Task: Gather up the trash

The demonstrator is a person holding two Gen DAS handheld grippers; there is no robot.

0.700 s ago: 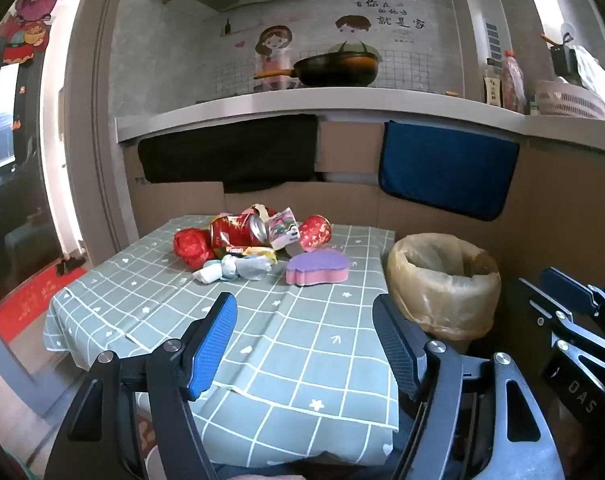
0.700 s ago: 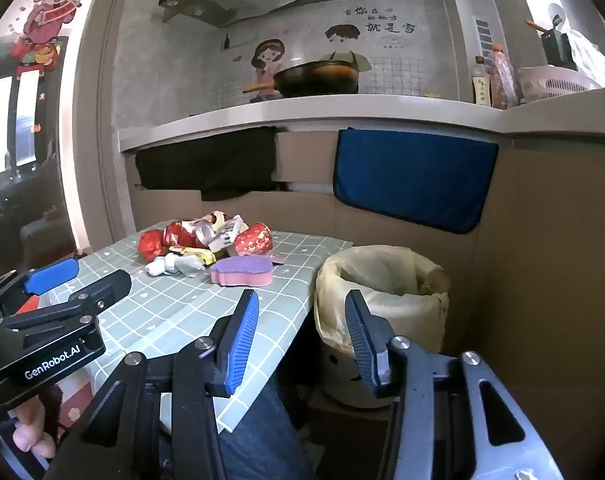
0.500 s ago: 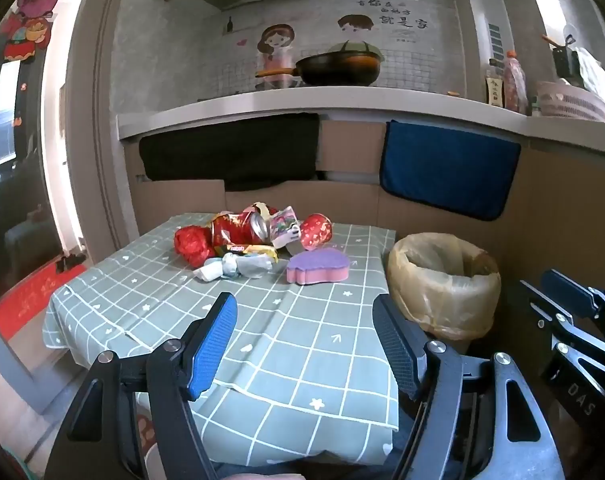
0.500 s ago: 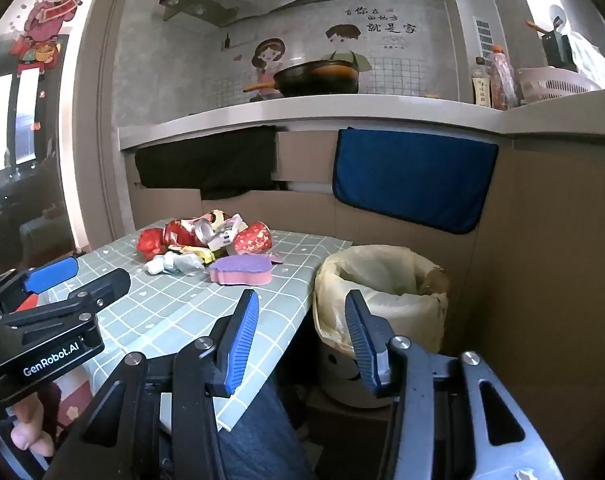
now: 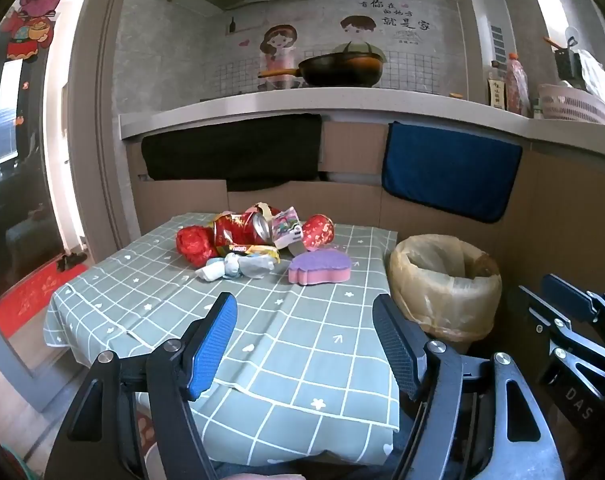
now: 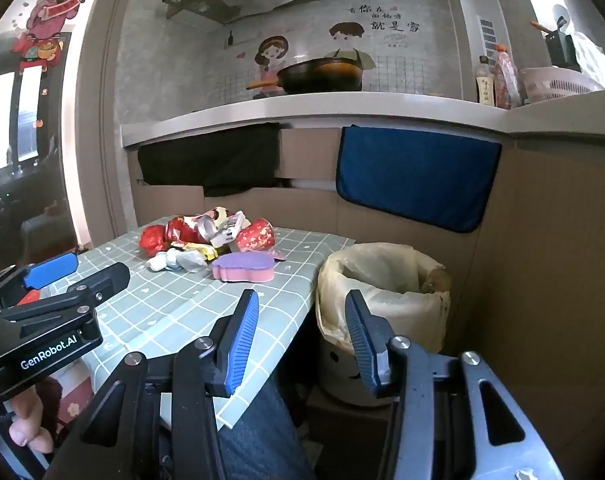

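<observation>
A heap of trash lies at the far end of the green checked table (image 5: 302, 344): a crushed red can (image 5: 242, 231), a red crumpled wrapper (image 5: 192, 241), a red paper cup (image 5: 317, 232), white wadded tissue (image 5: 234, 267) and a purple-pink sponge (image 5: 320, 269). The heap also shows in the right wrist view (image 6: 206, 236). A bin lined with a yellowish bag (image 5: 442, 280) stands right of the table. My left gripper (image 5: 304, 320) is open and empty over the table's near part. My right gripper (image 6: 300, 316) is open and empty, near the bin (image 6: 382, 284).
A kitchen counter (image 5: 342, 100) with a black wok (image 5: 338, 70) runs behind the table. A black cloth (image 5: 230, 152) and a blue towel (image 5: 450, 176) hang below it. A glass door (image 5: 18, 184) is on the left. Cardboard panels line the wall.
Both grippers have drifted very slightly; the jaws stay open and nothing on the table has moved.
</observation>
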